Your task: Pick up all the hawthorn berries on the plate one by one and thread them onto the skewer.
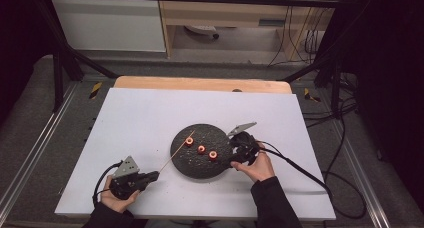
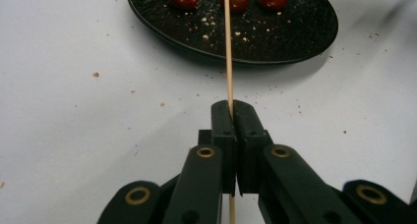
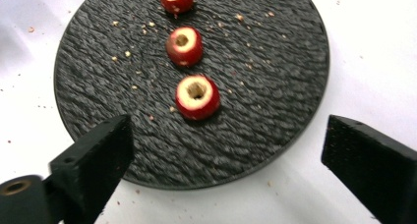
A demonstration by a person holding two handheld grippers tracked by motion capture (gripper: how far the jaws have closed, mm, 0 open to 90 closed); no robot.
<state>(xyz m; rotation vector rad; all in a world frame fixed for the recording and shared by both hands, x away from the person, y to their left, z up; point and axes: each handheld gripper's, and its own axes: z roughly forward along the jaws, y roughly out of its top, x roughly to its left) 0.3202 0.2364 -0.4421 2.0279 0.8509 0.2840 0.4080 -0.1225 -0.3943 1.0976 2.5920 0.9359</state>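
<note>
With the left hand-held gripper (image 2: 231,111) pinching the skewer (image 2: 227,47) aimed at the plate (image 3: 275,86), the right hand-held gripper (image 3: 221,150), spread wide, likely must next grasp the nearest cored fruit piece (image 3: 197,96) for threading.

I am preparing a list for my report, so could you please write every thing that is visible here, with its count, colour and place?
Plate: one, black, round, in the middle of the table.
Cored fruit pieces: three, red with pale centres, in a row on the plate.
Skewer: one, thin, light wood, clamped in the left gripper, its tip over the plate.
Crumbs: many, small, pale brown, on the plate and table.
Table: one, white top.
Left gripper: one, black, shut on the skewer, at the table's near left.
Right gripper: one, black, open, at the plate's right edge.
</note>
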